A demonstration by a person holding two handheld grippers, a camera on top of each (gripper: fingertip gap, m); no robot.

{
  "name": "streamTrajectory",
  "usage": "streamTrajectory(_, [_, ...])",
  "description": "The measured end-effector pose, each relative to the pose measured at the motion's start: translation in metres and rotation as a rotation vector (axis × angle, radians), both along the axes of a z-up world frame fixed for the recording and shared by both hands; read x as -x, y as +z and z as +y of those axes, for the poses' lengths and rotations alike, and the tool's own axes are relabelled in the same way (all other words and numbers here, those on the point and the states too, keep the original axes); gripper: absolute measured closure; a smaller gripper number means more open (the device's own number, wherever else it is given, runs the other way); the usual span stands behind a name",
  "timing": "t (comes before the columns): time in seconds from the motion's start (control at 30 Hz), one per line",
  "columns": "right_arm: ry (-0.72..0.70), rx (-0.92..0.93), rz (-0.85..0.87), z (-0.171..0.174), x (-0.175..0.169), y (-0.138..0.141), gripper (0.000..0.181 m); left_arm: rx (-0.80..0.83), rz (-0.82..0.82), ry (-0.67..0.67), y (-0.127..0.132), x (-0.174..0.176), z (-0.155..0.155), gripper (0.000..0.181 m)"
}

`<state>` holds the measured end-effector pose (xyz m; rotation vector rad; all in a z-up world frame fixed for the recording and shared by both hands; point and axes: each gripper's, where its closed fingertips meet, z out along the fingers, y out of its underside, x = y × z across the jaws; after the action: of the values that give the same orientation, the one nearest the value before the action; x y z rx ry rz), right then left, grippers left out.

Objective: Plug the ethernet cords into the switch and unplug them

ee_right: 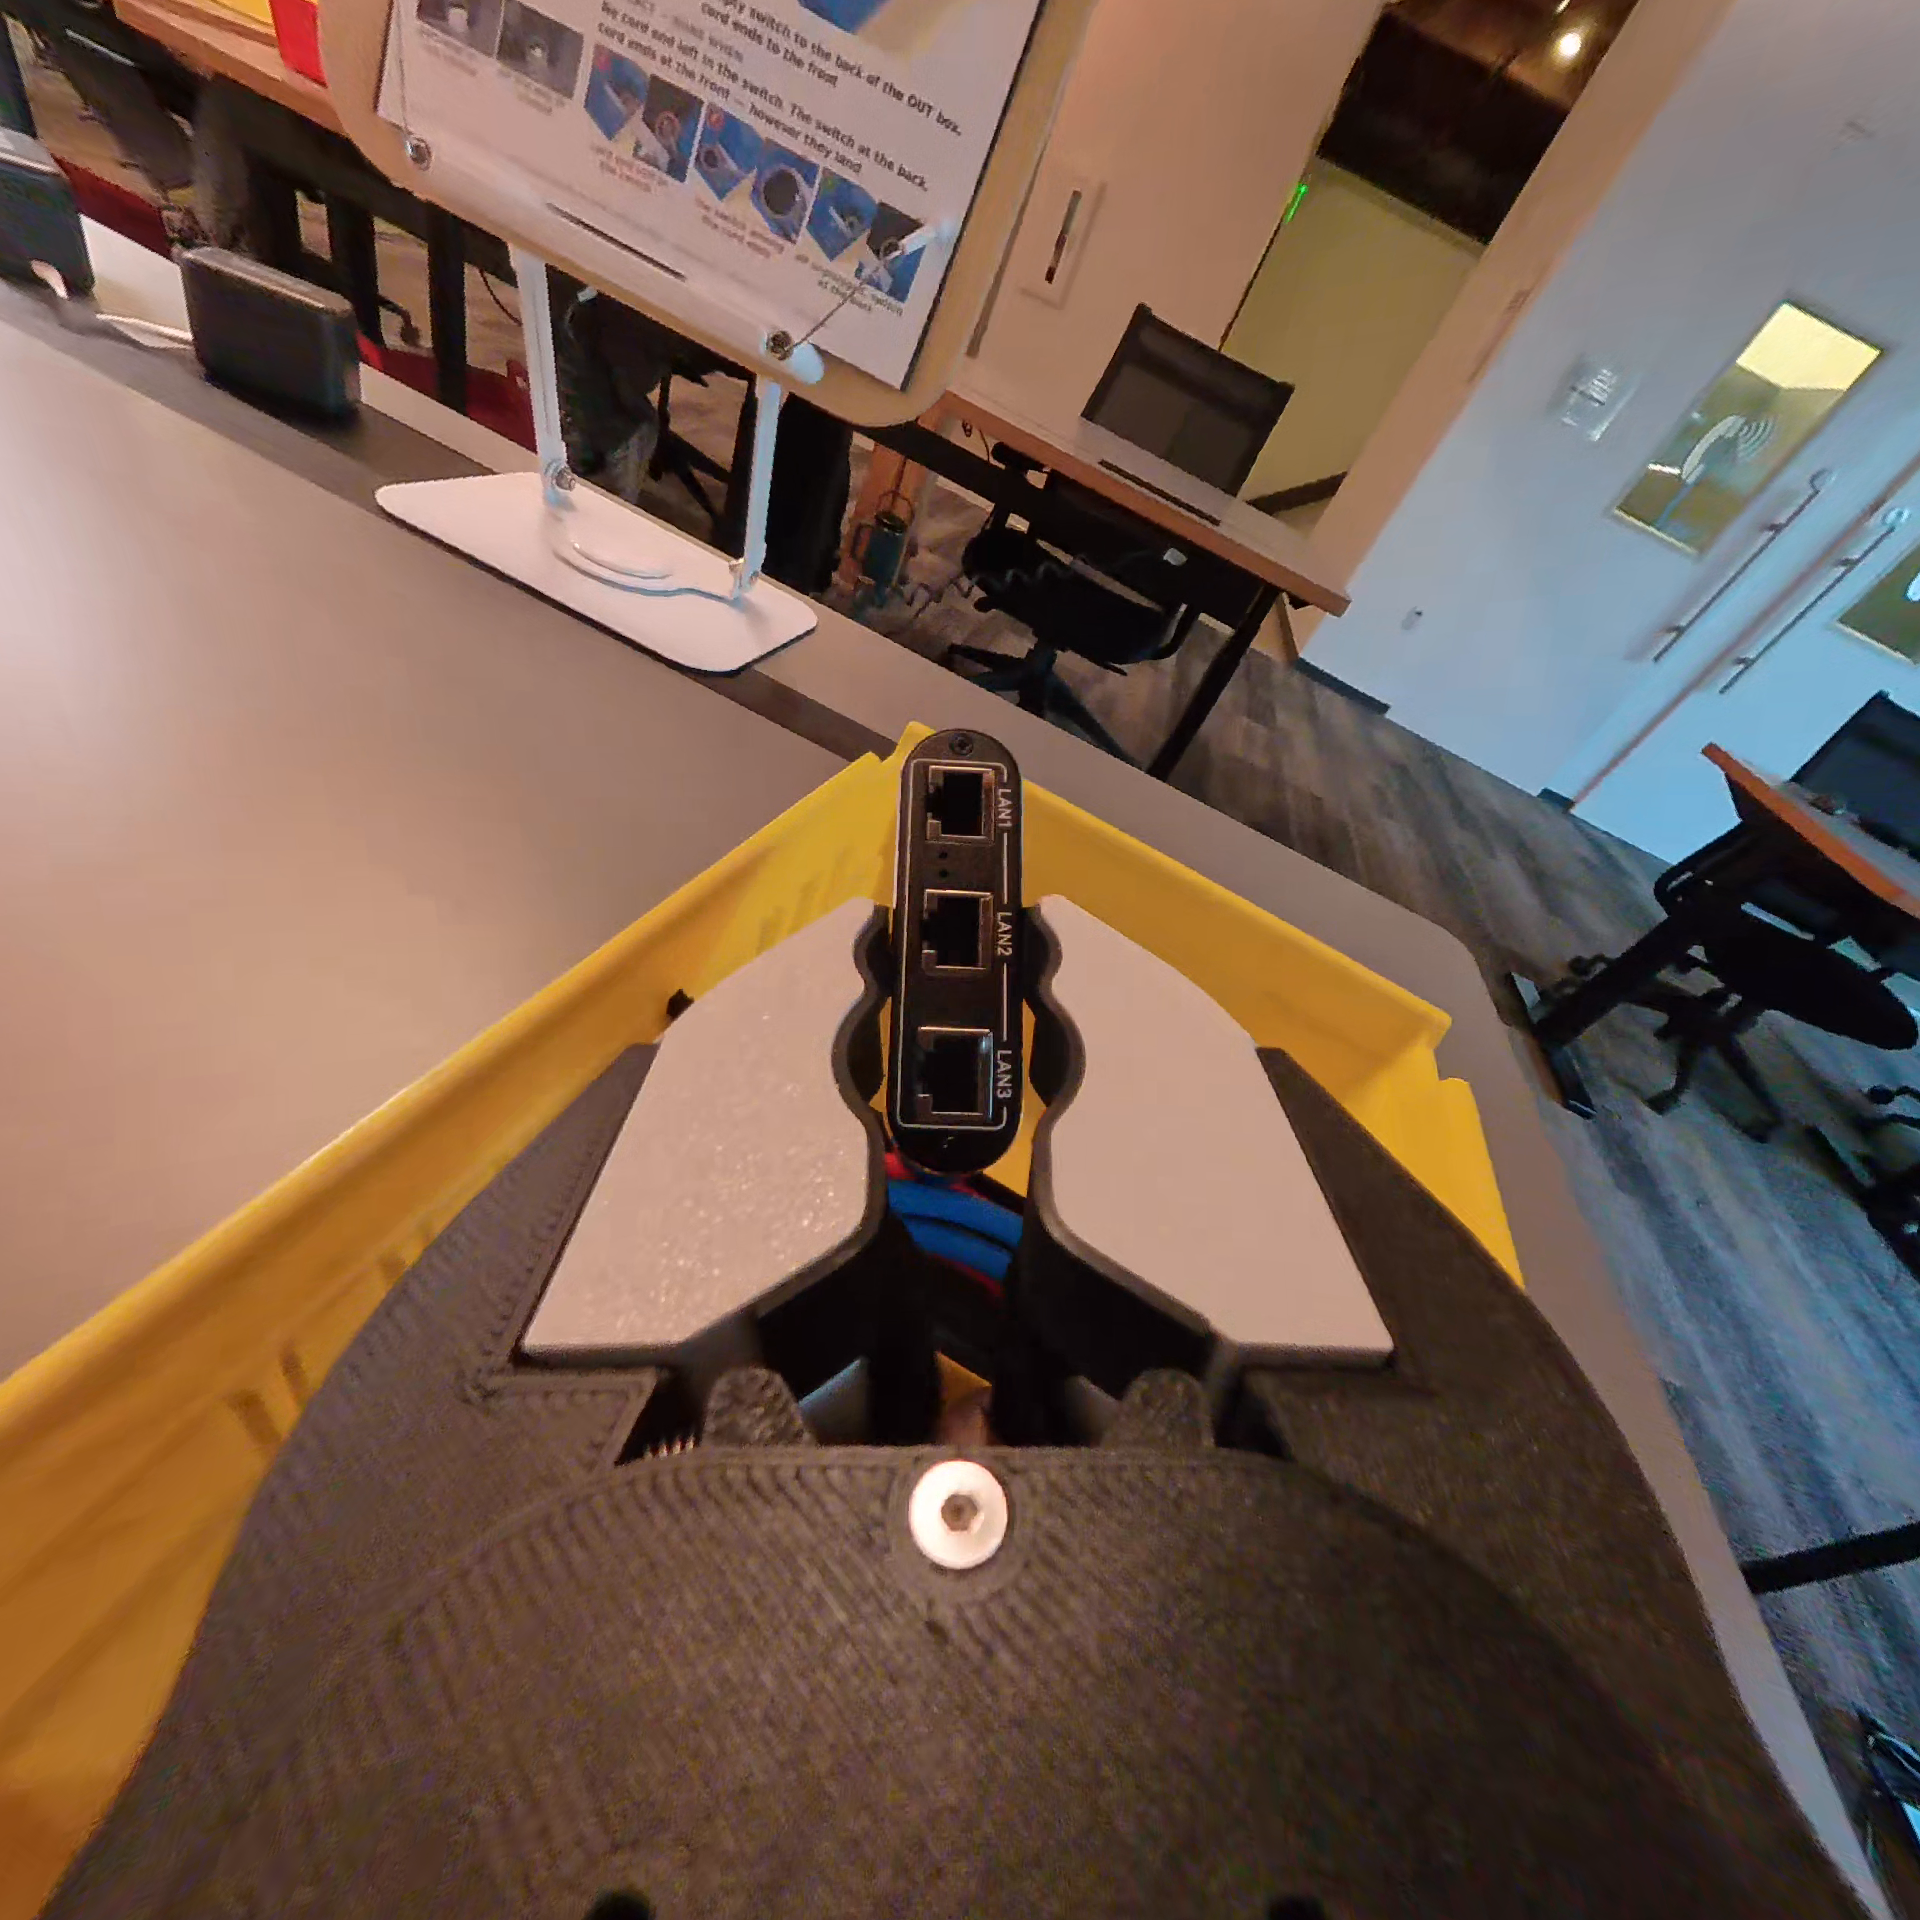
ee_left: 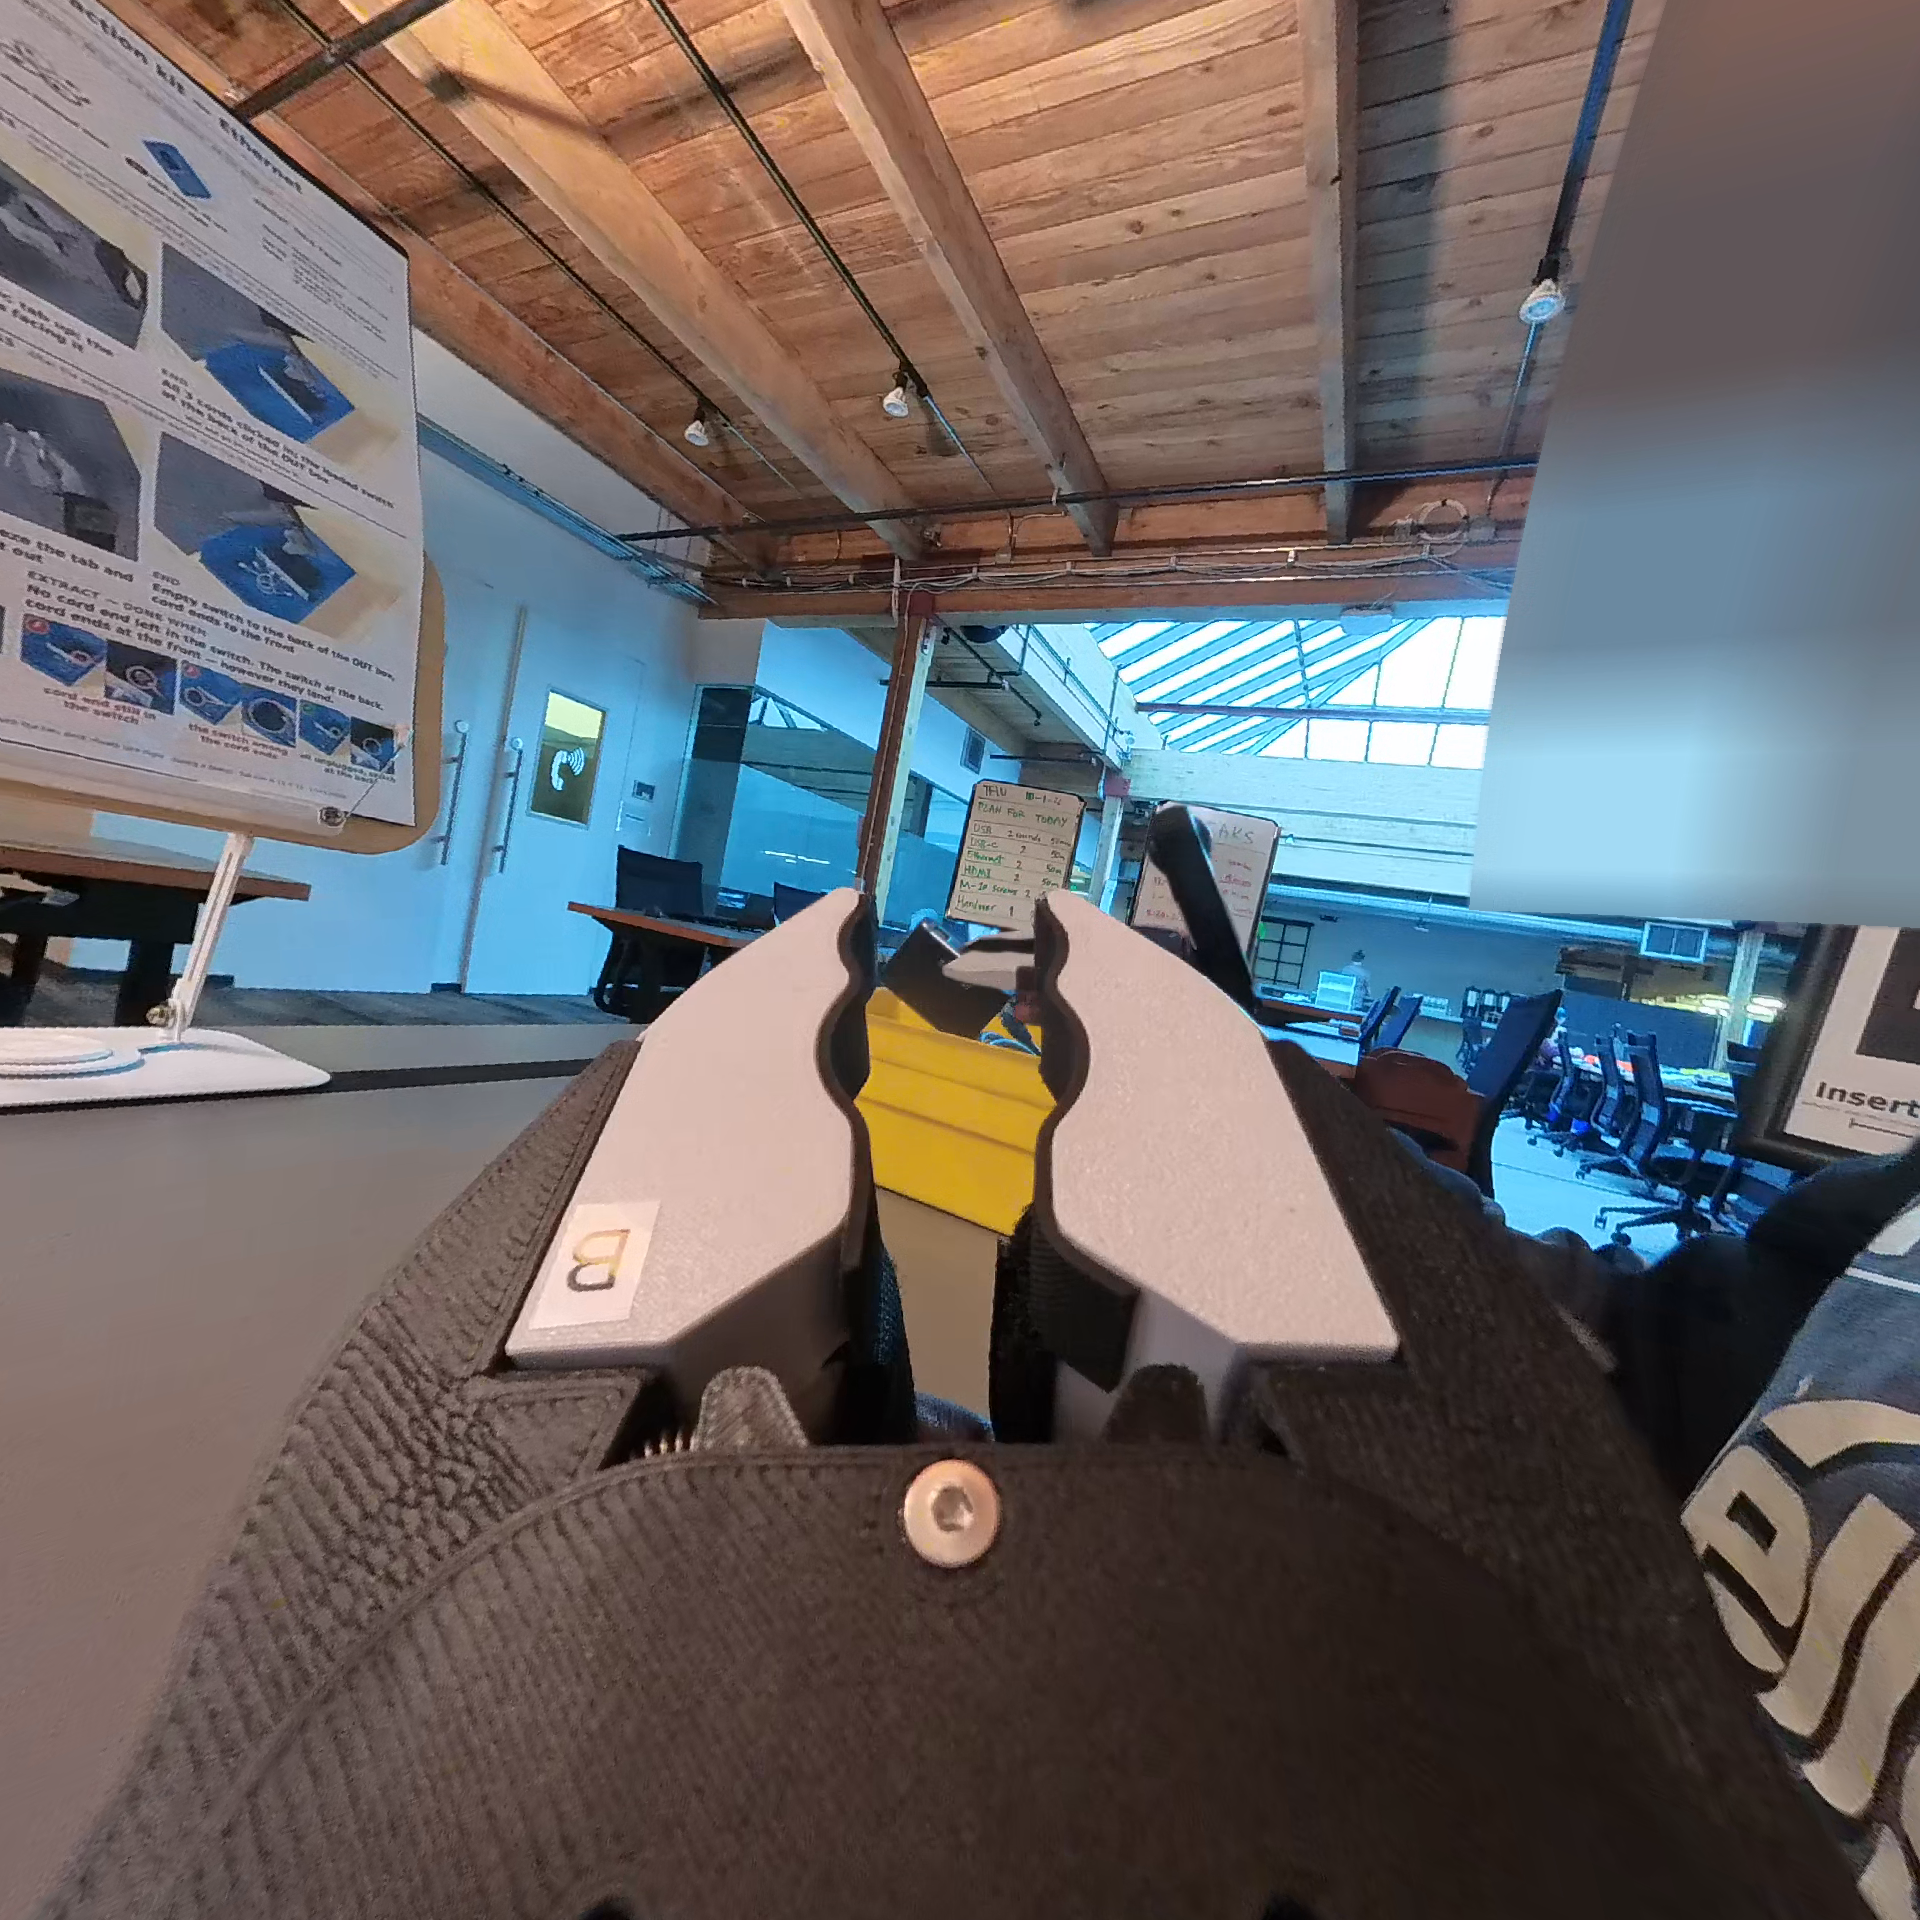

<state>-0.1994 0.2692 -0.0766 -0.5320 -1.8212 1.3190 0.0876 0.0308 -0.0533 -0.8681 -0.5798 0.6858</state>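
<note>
My right gripper (ee_right: 956,920) is shut on the black switch (ee_right: 956,810). It holds the switch upright, with its three empty ports facing the camera. The switch hangs over the yellow bin (ee_right: 623,956). Blue cords (ee_right: 951,1231) with a bit of red lie in the bin below the switch, mostly hidden by the fingers. My left gripper (ee_left: 951,914) is open and empty, low over the grey table (ee_left: 208,1299). It points at the yellow bin (ee_left: 935,1122). The right gripper (ee_left: 982,977) shows beyond it, above the bin.
An instruction board on a white stand (ee_right: 592,561) is at the table's far side and also shows in the left wrist view (ee_left: 197,416). A black box (ee_right: 270,332) sits at the far left. The table's edge (ee_right: 1507,1018) runs right of the bin. A person's sleeve (ee_left: 1818,1507) is at the right. The left gripper's tips are roughly 40 cm from the right gripper's.
</note>
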Motion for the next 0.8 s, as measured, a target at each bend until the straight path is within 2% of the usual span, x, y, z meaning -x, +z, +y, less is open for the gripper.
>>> streamTrajectory(0.1, [-0.007,-0.009,-0.013,-0.003,0.008,-0.006,0.158,0.005,0.002,0.002,0.000,0.000,0.001,0.153])
streamTrajectory(0.27, [0.011,0.001,0.030,-0.016,0.012,0.004,0.157,0.005,-0.004,-0.001,-0.001,0.001,0.001,0.153])
streamTrajectory(0.4, [0.011,-0.090,0.005,-0.025,0.019,-0.011,0.158,0.008,-0.005,0.000,-0.001,0.001,0.001,0.153])
streamTrajectory(0.5, [-0.002,-0.171,-0.007,-0.027,0.030,0.000,0.158,0.004,-0.015,-0.004,-0.001,0.003,0.001,0.153])
streamTrajectory(0.63, [-0.015,-0.237,-0.242,-0.032,0.057,-0.001,0.158,0.003,-0.022,-0.005,-0.002,0.005,0.001,0.153])
streamTrajectory(0.7, [-0.031,-0.259,-0.347,-0.036,0.068,-0.011,0.158,0.005,-0.026,-0.008,-0.002,0.005,0.001,0.153])
streamTrajectory(0.8, [-0.095,-0.318,-0.411,-0.033,0.080,-0.037,0.158,0.001,-0.023,-0.008,-0.002,0.005,0.001,0.153])
